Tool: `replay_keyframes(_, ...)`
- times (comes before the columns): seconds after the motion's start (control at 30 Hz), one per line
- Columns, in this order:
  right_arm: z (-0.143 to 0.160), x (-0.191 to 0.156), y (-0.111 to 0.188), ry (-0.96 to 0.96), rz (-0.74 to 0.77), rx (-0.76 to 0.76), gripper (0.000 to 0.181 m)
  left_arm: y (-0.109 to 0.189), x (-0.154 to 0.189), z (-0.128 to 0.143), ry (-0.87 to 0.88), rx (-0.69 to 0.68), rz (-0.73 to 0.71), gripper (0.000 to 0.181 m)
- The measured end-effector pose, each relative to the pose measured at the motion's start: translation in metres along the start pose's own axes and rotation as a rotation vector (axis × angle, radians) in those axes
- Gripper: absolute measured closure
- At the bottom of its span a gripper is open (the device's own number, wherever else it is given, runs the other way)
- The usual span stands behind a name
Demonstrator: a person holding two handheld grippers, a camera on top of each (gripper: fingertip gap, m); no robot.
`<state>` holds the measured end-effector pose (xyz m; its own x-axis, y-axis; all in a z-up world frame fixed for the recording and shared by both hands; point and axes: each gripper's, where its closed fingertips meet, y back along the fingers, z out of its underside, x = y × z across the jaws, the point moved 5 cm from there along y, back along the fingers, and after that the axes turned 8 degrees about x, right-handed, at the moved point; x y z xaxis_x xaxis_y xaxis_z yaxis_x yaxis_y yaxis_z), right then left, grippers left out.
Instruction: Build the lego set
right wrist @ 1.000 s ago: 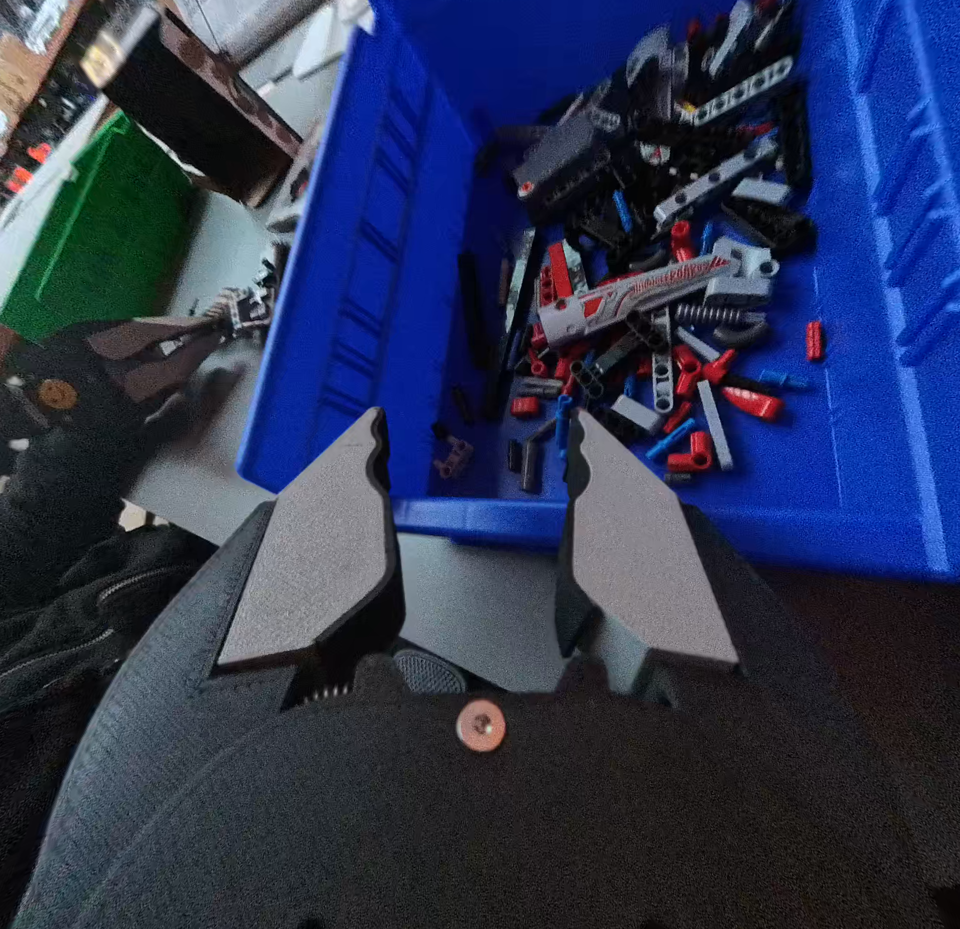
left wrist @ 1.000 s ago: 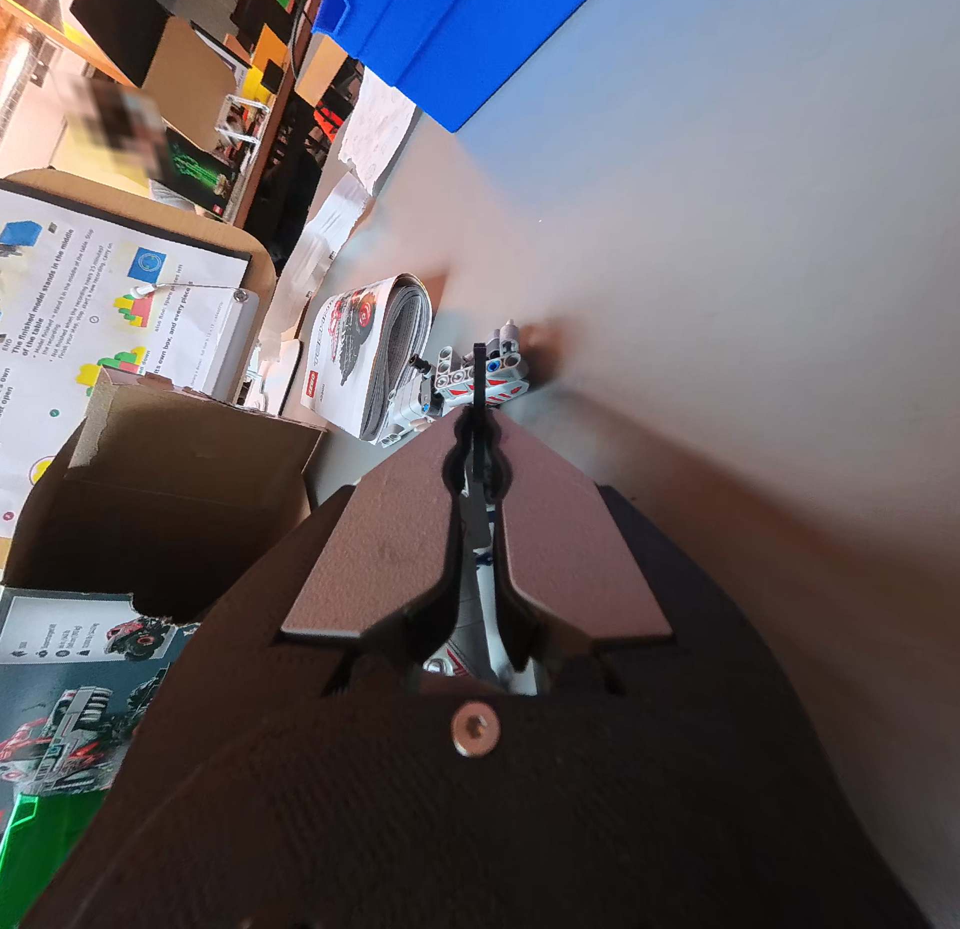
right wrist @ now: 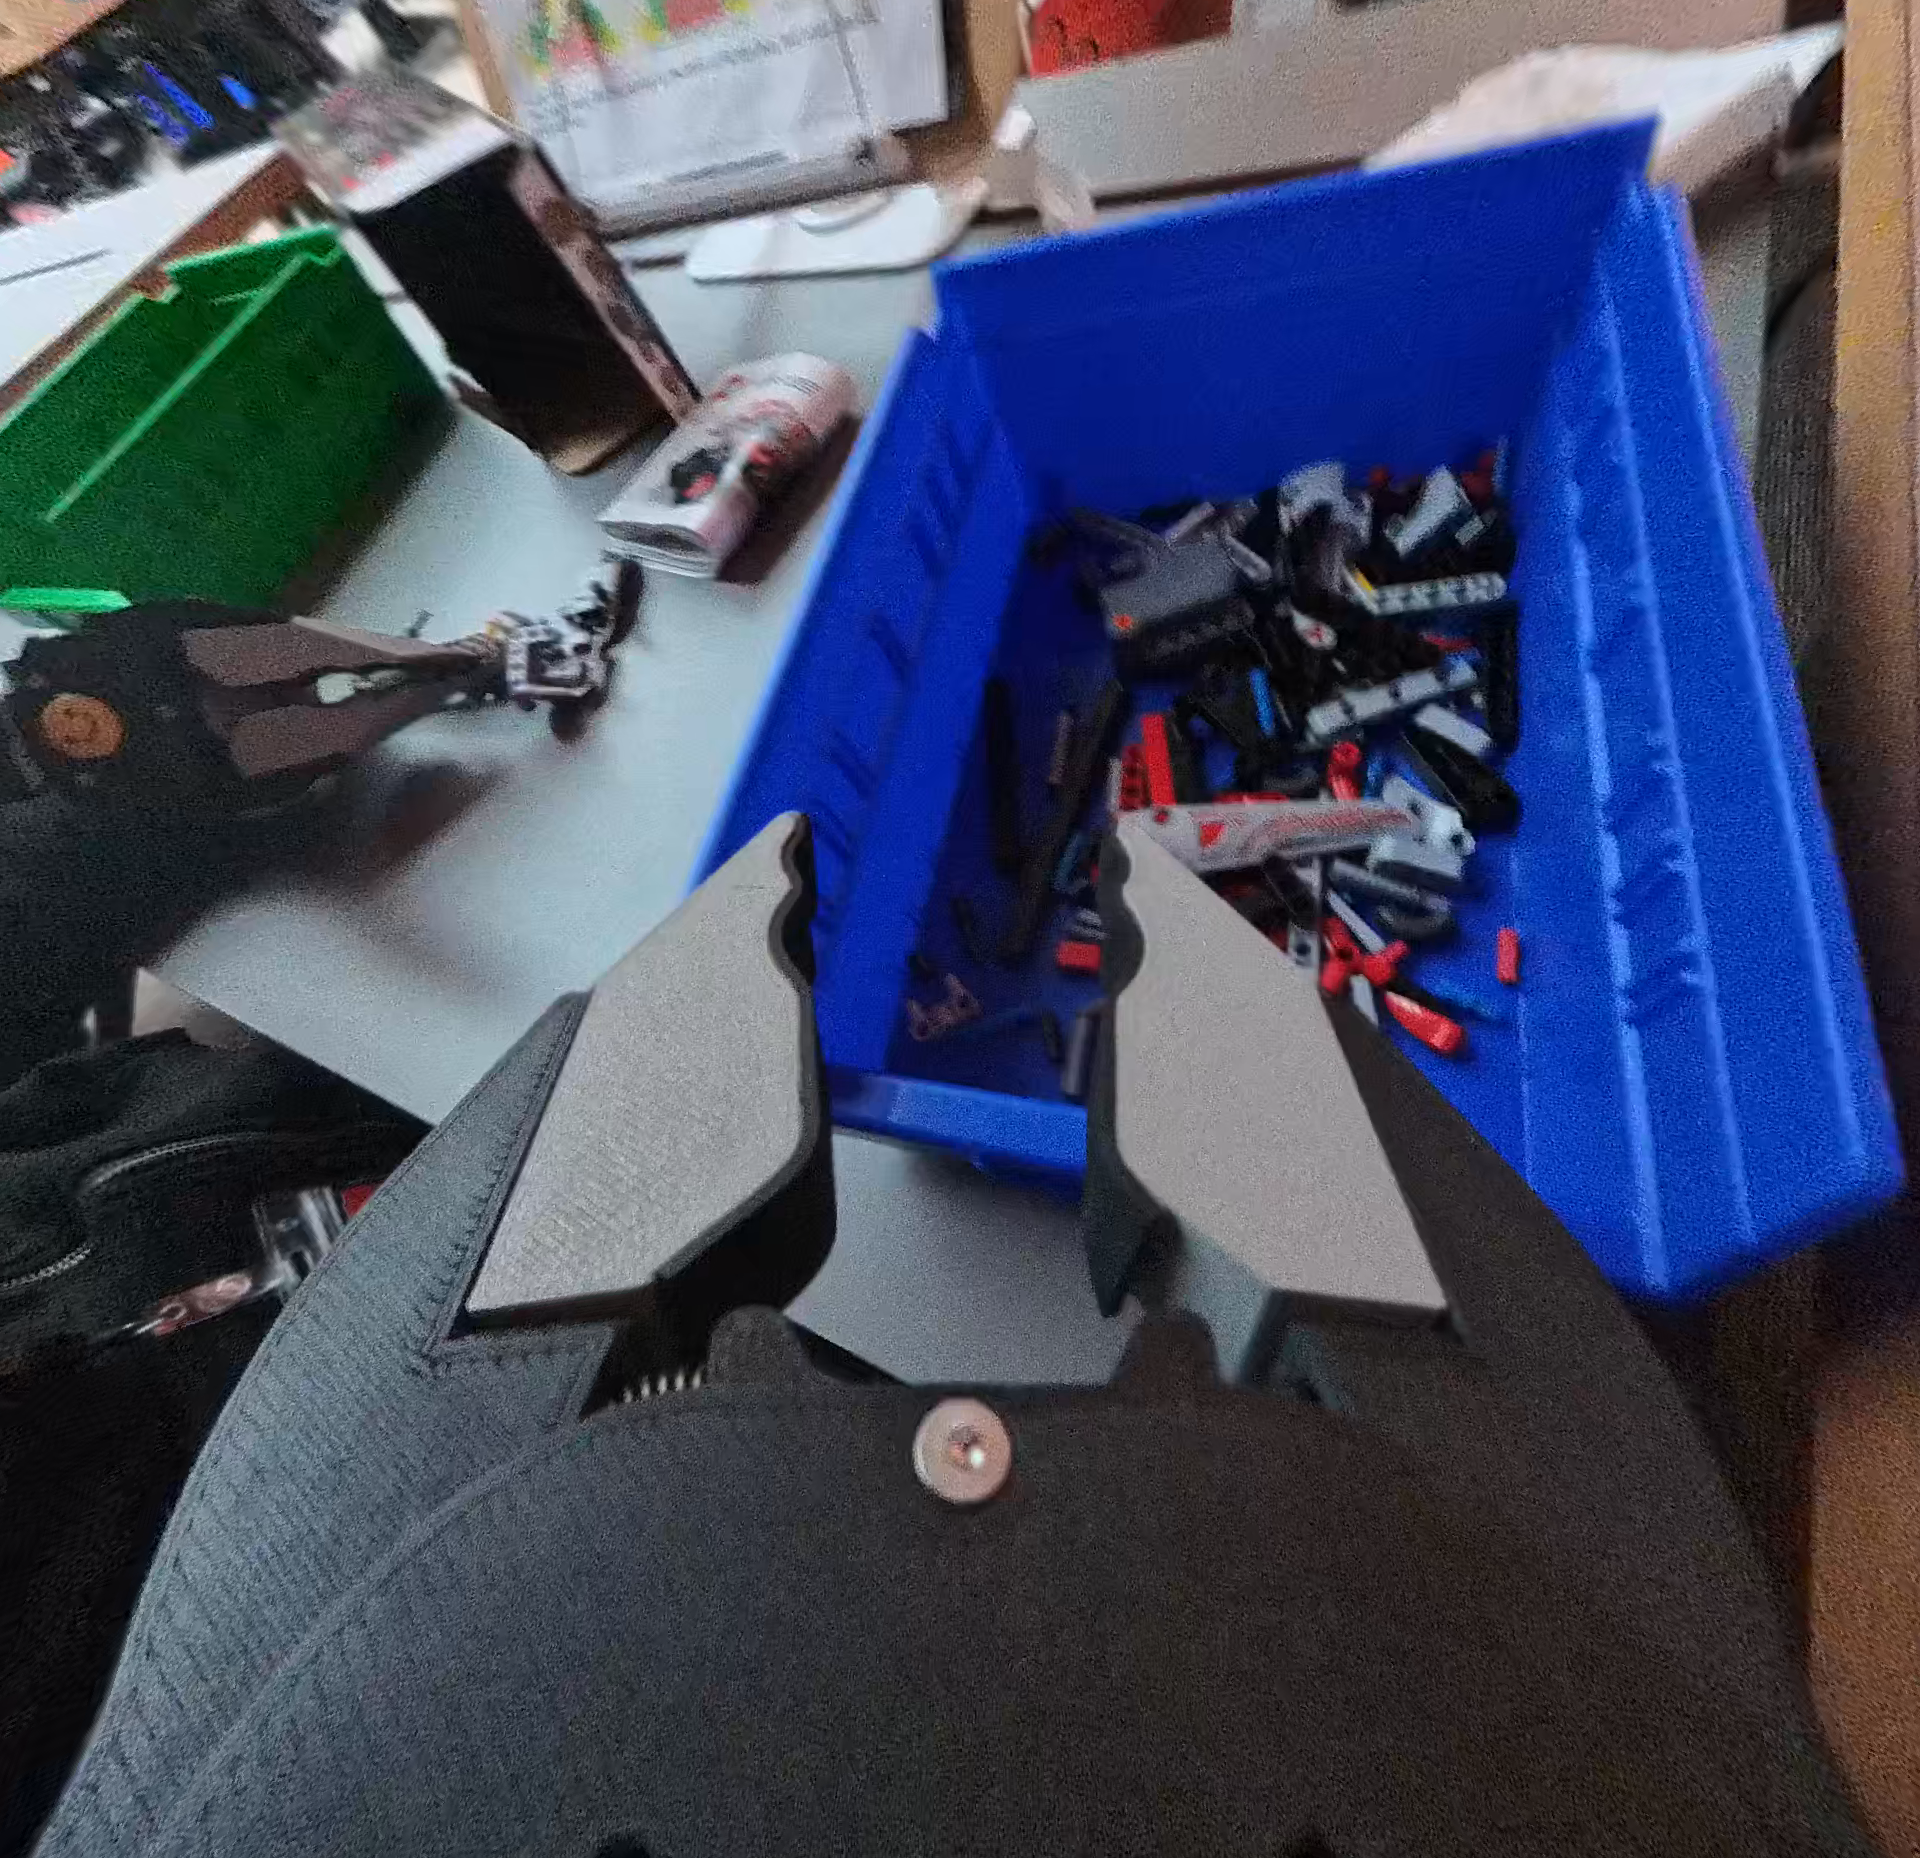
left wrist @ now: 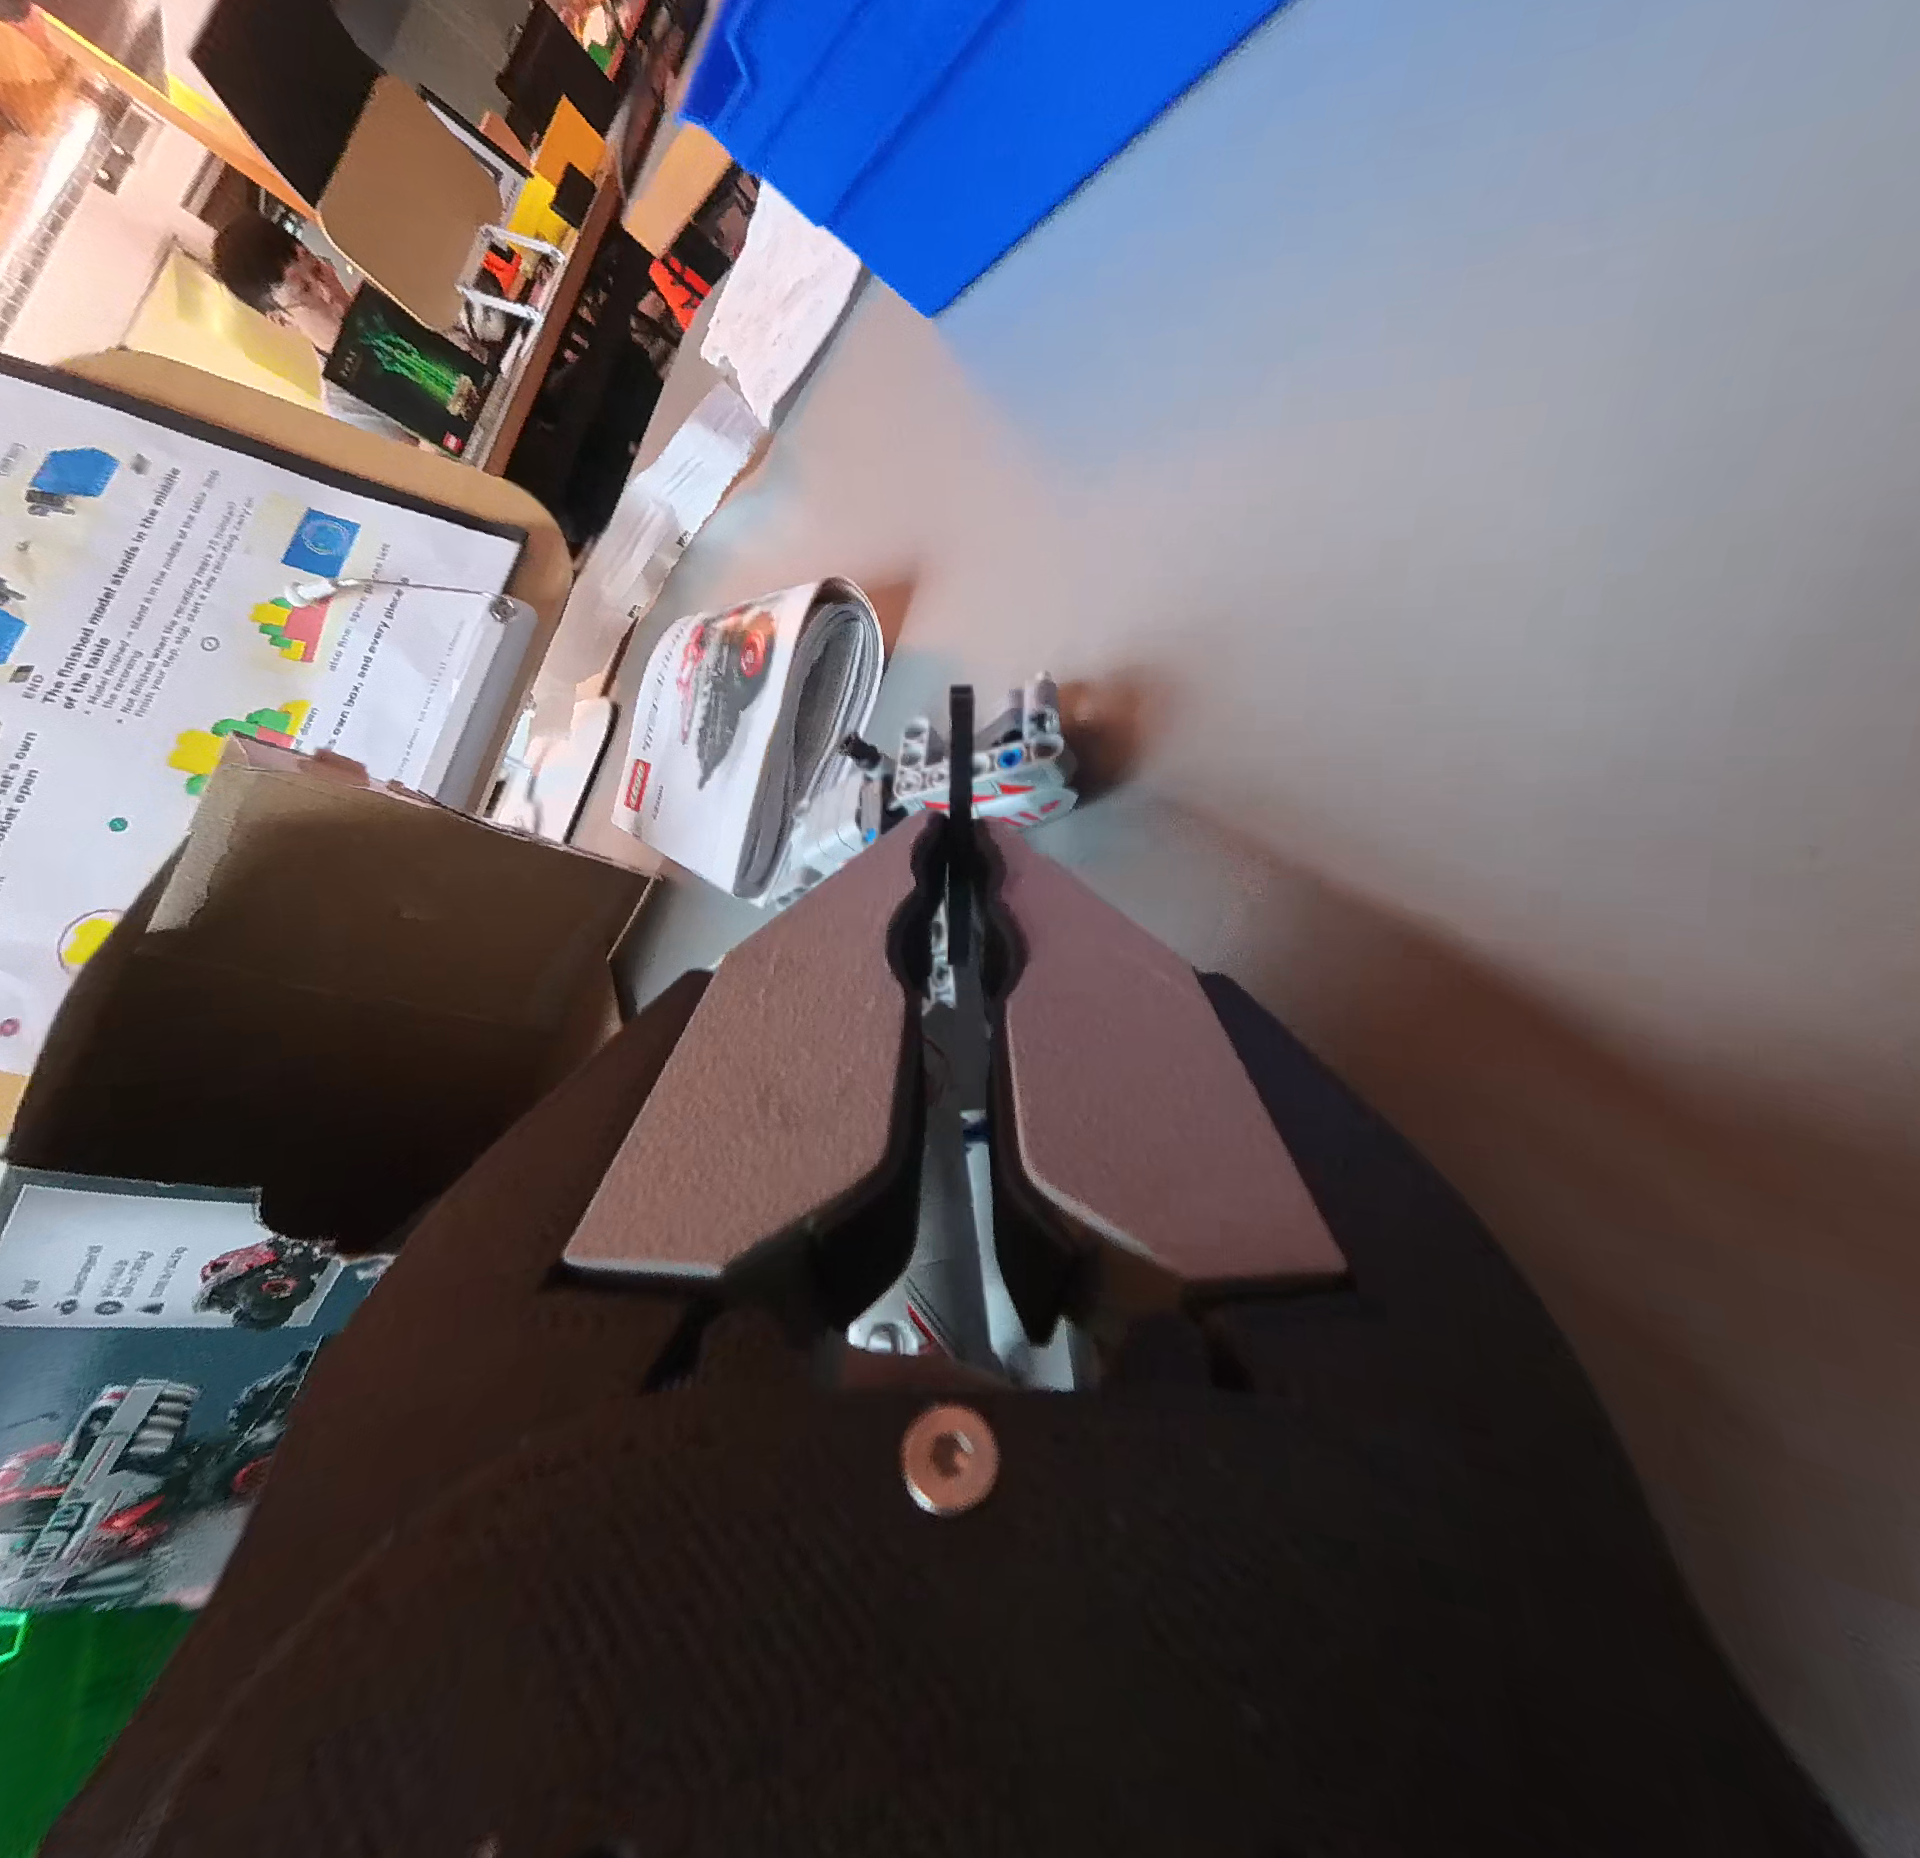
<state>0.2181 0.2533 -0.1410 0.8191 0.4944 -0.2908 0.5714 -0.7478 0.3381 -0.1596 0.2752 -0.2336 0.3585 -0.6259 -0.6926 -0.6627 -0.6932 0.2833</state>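
My left gripper (left wrist: 956, 852) is shut on a partly built lego model (left wrist: 987, 769), grey and white with red marks and a thin black beam that sticks out past the fingertips. It also shows far left in the right wrist view (right wrist: 457, 665), holding the model (right wrist: 556, 650) just over the grey table. My right gripper (right wrist: 951, 863) is open and empty, raised above the near left corner of a blue bin (right wrist: 1704, 873). The bin holds several loose black, grey, red and blue lego pieces (right wrist: 1320, 769), among them a long white printed panel (right wrist: 1278, 826).
A rolled instruction booklet (left wrist: 748, 738) lies just left of the model, also in the right wrist view (right wrist: 727, 468). An open cardboard box (left wrist: 343, 977), the set's printed box (left wrist: 135, 1393), a green bin (right wrist: 197, 426) and an instruction sheet on a board (left wrist: 208, 645) stand to the left.
My right gripper has pulled back and tilted up, so the blue bin sits farther off and more of the table shows. The left gripper still holds the model, nearly unmoved.
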Motion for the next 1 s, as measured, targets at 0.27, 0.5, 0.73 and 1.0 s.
replay_keyframes(0.27,-0.015,-0.178,-0.045,0.314,-0.396,0.092,0.149,0.029,0.001,-0.049,-0.020,0.388,-0.005,0.180)
replay_keyframes(0.5,0.045,-0.224,-0.128,0.745,-0.431,-0.089,0.150,0.048,0.012,-0.070,0.190,0.574,0.211,0.180)
replay_keyframes(0.73,0.046,-0.248,-0.135,0.788,-0.569,-0.044,0.160,0.061,-0.006,-0.080,0.584,0.696,0.384,0.179)
replay_keyframes(1.0,0.031,-0.256,-0.129,0.645,-0.676,0.037,0.178,0.057,-0.002,-0.078,0.661,0.655,0.479,0.179)
